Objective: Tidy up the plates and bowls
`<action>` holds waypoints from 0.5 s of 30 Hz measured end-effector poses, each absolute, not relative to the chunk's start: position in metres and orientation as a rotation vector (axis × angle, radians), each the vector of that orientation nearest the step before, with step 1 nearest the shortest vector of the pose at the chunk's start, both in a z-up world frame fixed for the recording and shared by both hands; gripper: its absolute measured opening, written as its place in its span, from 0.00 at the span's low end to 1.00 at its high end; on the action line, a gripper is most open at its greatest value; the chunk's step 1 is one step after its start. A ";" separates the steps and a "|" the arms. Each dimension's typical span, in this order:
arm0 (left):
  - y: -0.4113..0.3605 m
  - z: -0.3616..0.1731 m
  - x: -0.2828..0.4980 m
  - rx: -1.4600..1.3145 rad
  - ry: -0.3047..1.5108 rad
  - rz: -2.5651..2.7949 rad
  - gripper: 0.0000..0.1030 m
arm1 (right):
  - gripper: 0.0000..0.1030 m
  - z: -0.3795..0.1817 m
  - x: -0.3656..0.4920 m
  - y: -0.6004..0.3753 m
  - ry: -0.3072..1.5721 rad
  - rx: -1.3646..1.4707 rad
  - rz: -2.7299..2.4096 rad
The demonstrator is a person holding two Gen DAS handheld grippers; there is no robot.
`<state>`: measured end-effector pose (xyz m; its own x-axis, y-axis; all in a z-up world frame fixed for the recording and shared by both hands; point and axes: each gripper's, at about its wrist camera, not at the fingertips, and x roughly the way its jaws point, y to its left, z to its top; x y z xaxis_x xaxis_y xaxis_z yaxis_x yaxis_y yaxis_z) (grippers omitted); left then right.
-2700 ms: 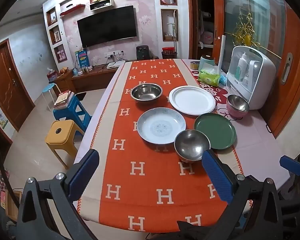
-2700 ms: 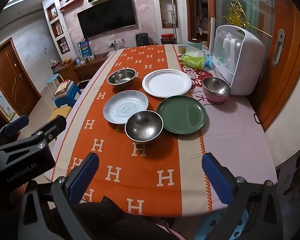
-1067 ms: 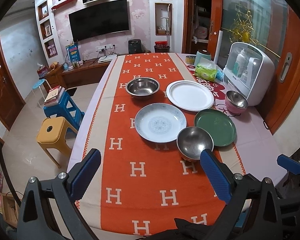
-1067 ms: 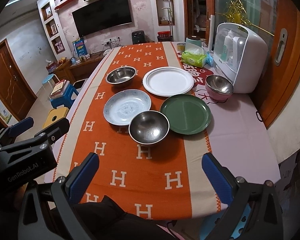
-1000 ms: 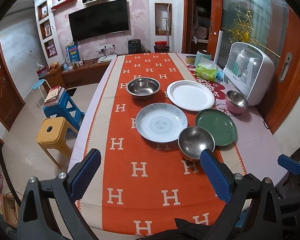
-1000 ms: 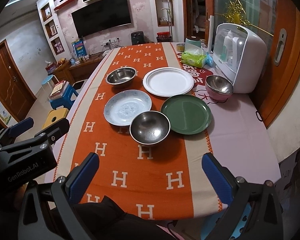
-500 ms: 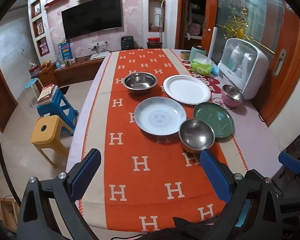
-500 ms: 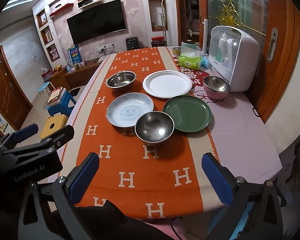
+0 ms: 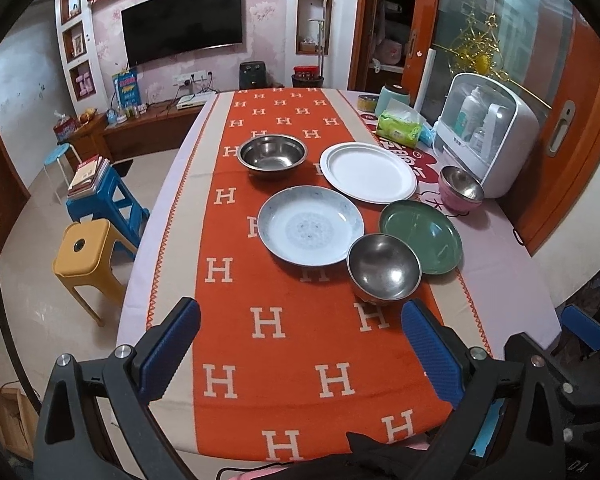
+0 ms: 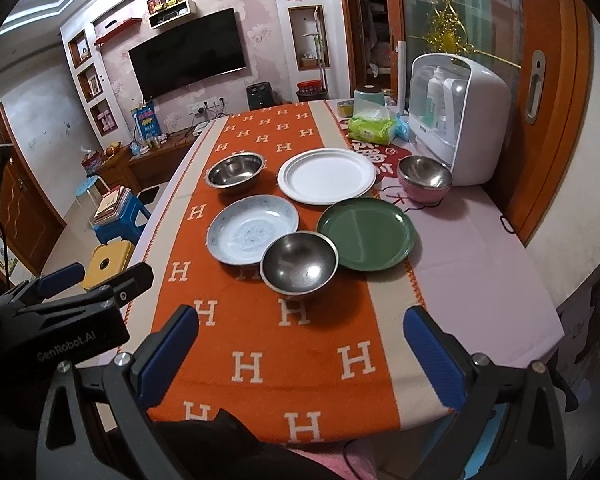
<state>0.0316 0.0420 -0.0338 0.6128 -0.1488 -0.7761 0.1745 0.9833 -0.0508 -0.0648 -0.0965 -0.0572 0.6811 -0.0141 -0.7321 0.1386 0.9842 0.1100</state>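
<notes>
On the orange runner sit a blue-patterned plate [image 9: 311, 225] [image 10: 253, 233], a white plate [image 9: 367, 172] [image 10: 326, 175], a green plate [image 9: 421, 236] [image 10: 365, 238], a near steel bowl [image 9: 384, 267] [image 10: 299, 265], a far steel bowl [image 9: 272, 154] [image 10: 235, 174] and a pink bowl with a steel inside [image 9: 461, 189] [image 10: 425, 178]. My left gripper [image 9: 300, 334] is open and empty above the table's near edge. My right gripper [image 10: 300, 334] is open and empty, also at the near edge. The left gripper's body [image 10: 60, 320] shows at the left of the right wrist view.
A white cabinet with bottles [image 9: 488, 136] [image 10: 456, 112] stands at the table's right side, by green wipes [image 9: 400, 128] and a teal jar [image 9: 394, 94]. A yellow stool [image 9: 84, 248] and a blue stool with books [image 9: 100, 196] stand on the floor to the left.
Both grippers have risen and drawn back a little from the table, so the dishes look smaller and more of the near runner shows. Nothing on the table moved.
</notes>
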 end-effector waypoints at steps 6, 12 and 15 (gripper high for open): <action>0.026 -0.038 0.048 0.026 0.939 -0.197 0.97 | 1.00 -0.052 -0.052 -0.115 0.779 0.151 -0.084; 0.009 -0.045 0.073 0.014 0.985 -0.186 0.97 | 1.00 -0.053 -0.028 -0.138 0.795 0.157 -0.069; 0.005 -0.046 0.089 -0.010 1.009 -0.168 0.97 | 1.00 -0.054 -0.013 -0.151 0.813 0.164 -0.061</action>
<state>0.0893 0.0048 -0.0461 0.5211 -0.1446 -0.8412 0.1356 0.9871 -0.0857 -0.0126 -0.1509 -0.0538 0.6864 0.0088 -0.7271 0.1169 0.9856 0.1223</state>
